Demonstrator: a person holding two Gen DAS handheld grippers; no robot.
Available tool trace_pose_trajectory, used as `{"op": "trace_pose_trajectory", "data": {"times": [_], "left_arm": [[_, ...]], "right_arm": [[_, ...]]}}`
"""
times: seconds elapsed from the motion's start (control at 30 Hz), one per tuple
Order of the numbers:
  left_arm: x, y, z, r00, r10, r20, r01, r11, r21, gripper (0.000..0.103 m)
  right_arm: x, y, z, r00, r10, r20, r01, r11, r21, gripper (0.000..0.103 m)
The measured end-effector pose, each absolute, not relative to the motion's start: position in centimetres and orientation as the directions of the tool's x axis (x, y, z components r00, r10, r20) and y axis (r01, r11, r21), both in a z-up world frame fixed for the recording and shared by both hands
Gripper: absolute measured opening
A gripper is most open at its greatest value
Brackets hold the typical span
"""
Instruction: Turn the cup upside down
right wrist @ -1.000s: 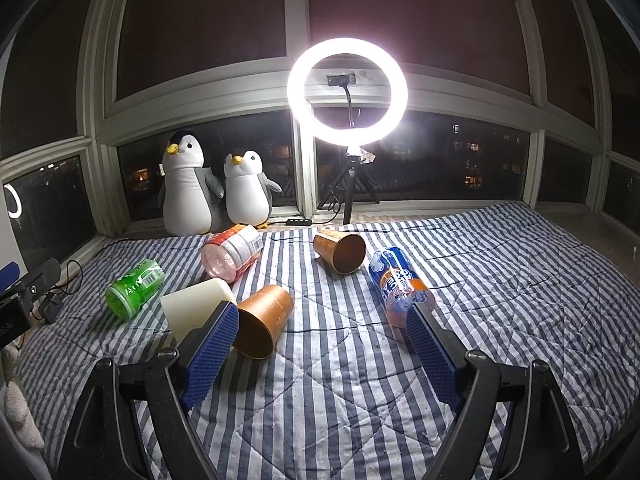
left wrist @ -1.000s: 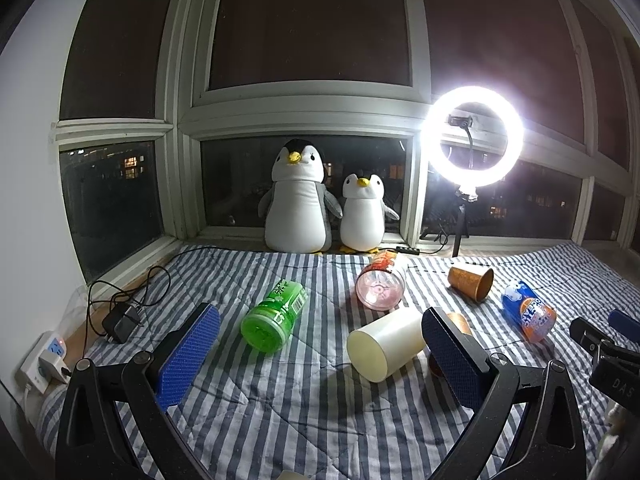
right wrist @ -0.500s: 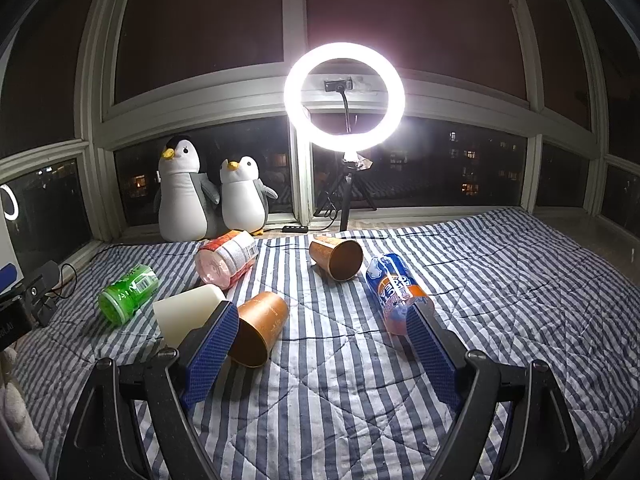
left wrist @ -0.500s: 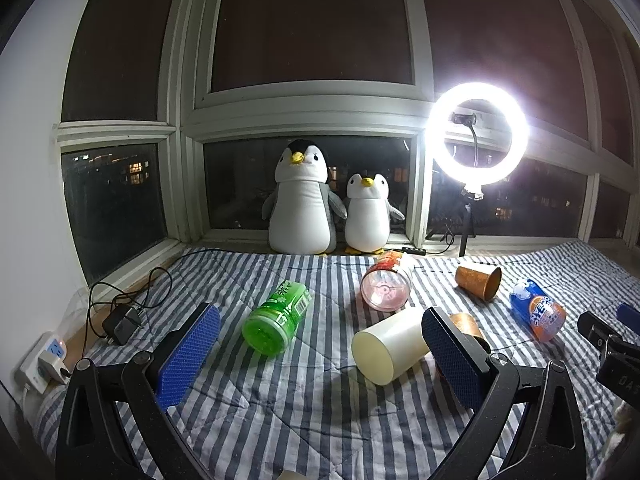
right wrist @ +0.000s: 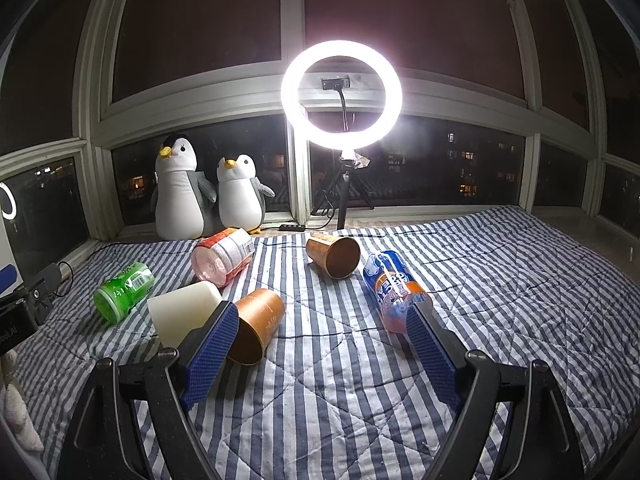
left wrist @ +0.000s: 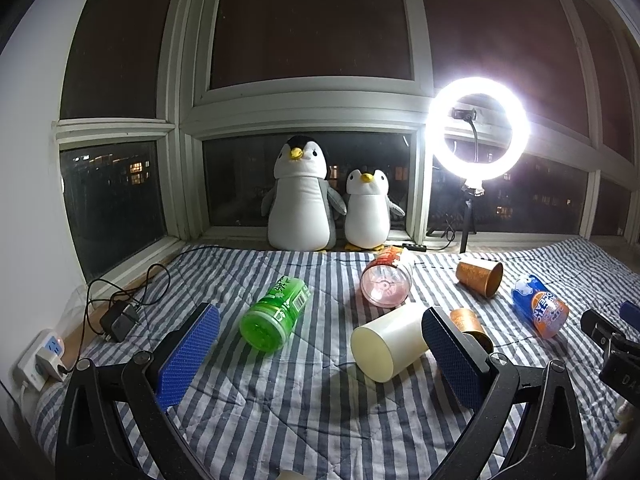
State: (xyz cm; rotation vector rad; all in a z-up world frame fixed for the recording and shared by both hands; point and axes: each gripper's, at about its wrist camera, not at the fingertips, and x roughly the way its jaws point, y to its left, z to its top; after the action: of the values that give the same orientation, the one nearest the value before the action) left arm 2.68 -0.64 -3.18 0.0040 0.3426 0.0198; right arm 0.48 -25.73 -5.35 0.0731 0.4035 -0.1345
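Three cups lie on their sides on the striped blanket point(right wrist: 500, 280). A cream cup point(left wrist: 390, 342) lies just ahead of my left gripper point(left wrist: 320, 344), its base toward me; it also shows in the right wrist view point(right wrist: 182, 312). A brown cup point(right wrist: 256, 326) lies beside it, mouth toward the right gripper point(right wrist: 322, 336), partly hidden behind the left finger point(right wrist: 212, 344). A second brown cup point(right wrist: 334, 255) lies farther back. Both grippers are open and empty, above the blanket.
A green bottle point(left wrist: 276, 312), a pink bottle point(left wrist: 386, 282) and a blue-orange bottle point(right wrist: 396, 292) lie on the blanket. Two plush penguins point(left wrist: 300, 200) and a lit ring light point(right wrist: 341, 94) stand at the window. A charger and cable point(left wrist: 118, 318) lie at the left edge.
Both views have shifted slightly: the objects sit a little higher and closer in the frames. Both grippers stay open. No object on the blanket has moved.
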Motion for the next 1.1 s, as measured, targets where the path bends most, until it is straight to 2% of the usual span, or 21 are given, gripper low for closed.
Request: {"op": "trace_pose_trajectory", "data": {"times": [0.77, 1.1], "left_arm": [[3.5, -1.0, -3.9, 0.936, 0.011, -0.351, -0.007, 1.0, 0.012, 0.102], [4.9, -1.4, -4.5, 0.921, -0.003, -0.39, 0.017, 0.999, 0.033, 0.102]], "right_arm": [[0.4, -25.9, -5.5, 0.915, -0.124, -0.384, 0.15, 0.988, 0.036, 0.083], [0.5, -26.0, -5.5, 0.914, -0.126, -0.387, 0.152, 0.988, 0.037, 0.083]]}}
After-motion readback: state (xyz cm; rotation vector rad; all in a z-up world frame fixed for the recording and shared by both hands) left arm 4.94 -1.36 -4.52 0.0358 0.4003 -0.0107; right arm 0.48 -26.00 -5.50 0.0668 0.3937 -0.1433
